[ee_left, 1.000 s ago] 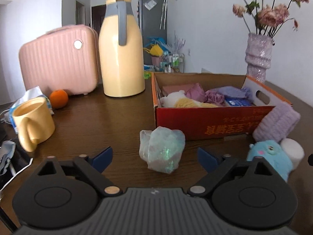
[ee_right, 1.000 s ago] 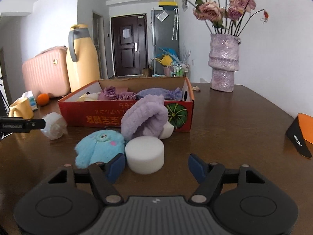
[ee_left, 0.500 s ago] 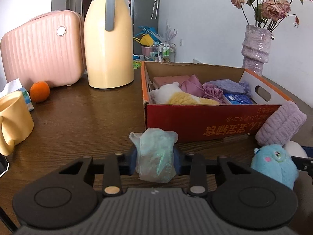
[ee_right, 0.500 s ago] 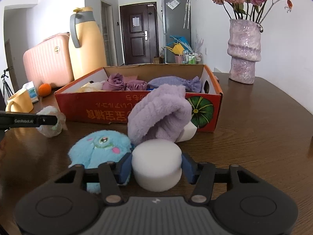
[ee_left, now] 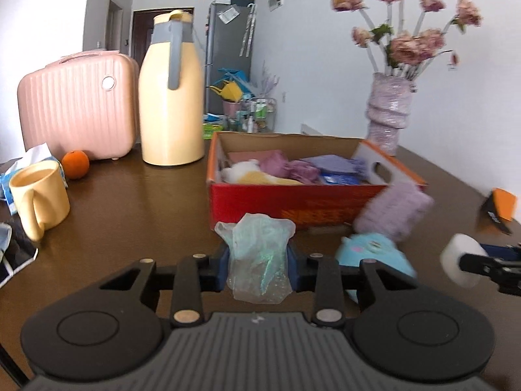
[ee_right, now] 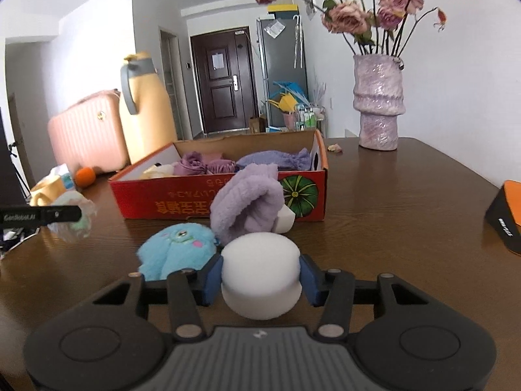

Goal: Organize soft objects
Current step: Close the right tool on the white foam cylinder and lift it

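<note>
1. Left wrist view: a crinkly see-through bag (ee_left: pixel 260 257) is squeezed between the blue pads of the left gripper (ee_left: pixel 259 265), right in the middle.
2. A red box (ee_left: pixel 293 200) full of soft things is seen at 12 o'clock from the bag, on the brown counter (ee_left: pixel 130 208).
3. Right wrist view: a round white sponge (ee_right: pixel 260 273) is pinched by the right gripper (ee_right: pixel 260 278).
4. A blue fuzzy toy (ee_right: pixel 177 247) is found at 10 o'clock from the sponge.
5. A purple fluffy cloth (ee_right: pixel 249 203) is leaned on the box at 12 o'clock.
</note>
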Demonstrator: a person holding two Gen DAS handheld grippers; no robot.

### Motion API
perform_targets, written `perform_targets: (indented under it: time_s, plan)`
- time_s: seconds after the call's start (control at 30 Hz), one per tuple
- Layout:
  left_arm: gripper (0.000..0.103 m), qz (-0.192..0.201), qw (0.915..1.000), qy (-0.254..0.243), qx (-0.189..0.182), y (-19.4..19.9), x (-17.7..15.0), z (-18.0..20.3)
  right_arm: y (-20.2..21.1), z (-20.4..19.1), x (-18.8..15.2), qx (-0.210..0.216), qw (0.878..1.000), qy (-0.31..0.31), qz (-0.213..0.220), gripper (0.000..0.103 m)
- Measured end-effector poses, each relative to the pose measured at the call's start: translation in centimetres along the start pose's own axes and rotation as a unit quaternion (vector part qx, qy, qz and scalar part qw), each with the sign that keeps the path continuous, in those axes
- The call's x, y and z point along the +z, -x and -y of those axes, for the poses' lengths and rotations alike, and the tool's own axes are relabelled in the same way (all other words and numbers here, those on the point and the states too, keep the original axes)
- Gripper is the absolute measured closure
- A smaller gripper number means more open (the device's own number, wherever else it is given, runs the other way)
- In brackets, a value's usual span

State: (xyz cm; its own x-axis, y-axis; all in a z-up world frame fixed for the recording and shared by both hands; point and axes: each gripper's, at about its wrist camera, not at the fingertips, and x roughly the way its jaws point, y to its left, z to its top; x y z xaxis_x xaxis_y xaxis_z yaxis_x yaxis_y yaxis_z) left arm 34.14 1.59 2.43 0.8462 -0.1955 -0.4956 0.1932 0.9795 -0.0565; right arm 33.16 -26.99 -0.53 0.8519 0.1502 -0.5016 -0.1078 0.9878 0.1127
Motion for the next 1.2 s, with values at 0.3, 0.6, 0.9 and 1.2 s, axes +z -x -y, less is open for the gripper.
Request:
perform_targets:
  time_s: [0.3,0.6,0.9,1.2]
  plan:
    - [0.068,0.026,0.9993,-0.006,-0.026,7.0,-1.9,2.9,6.8,-0.9,-1.4,0.021,0.999,0.006,0.037,0.054]
    - [0.068,0.039,0.9986,-0.017,-0.033,10.3,-3.1,4.5,11.5,-1.9,-3.2,0.041,0.997,0.014,0.06,0.053]
    - [0.067,0.037,0.9983,-0.02,-0.039,9.5,-2.5,4.8,12.1,-1.8,-3.6,0.048,0.997,0.008,0.064,0.053]
    - [0.067,0.03,0.9988,0.002,-0.039,4.2,0.8,4.5,8.9,-1.0,-2.5,0.052,0.997,-0.002,0.054,0.053]
